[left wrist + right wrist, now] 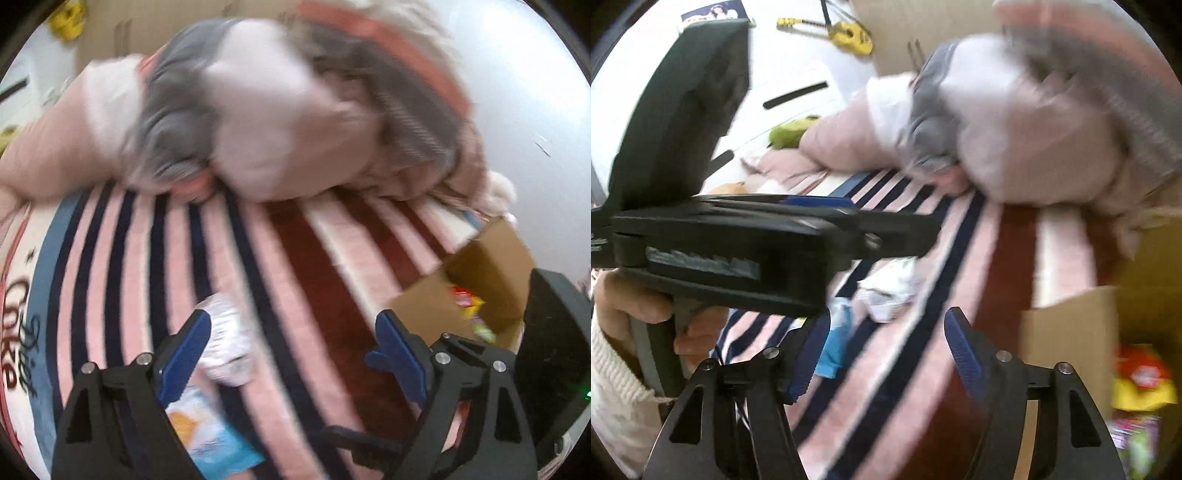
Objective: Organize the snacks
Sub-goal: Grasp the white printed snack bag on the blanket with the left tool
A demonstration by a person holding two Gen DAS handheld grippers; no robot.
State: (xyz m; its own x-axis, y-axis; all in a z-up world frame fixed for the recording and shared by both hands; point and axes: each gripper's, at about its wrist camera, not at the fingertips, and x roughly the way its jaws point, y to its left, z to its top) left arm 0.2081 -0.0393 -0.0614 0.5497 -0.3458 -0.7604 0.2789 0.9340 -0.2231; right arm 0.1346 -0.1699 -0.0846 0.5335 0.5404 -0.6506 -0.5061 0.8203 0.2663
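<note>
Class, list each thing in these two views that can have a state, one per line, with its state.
Left tool: open, nothing between its fingers.
Right tool: open, holding nothing.
Cardboard box: open on top, with colourful snack packs inside.
White packet: crumpled, lying on the striped blanket, outside the box.
Blue packet: lying flat on the blanket beside the white one.

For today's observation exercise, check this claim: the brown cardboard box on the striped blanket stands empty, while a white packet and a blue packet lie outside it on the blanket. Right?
Not quite. The brown cardboard box is not empty: the right wrist view shows red, yellow and green snack packets inside. The white packet and blue packet do lie outside on the striped blanket.
</note>
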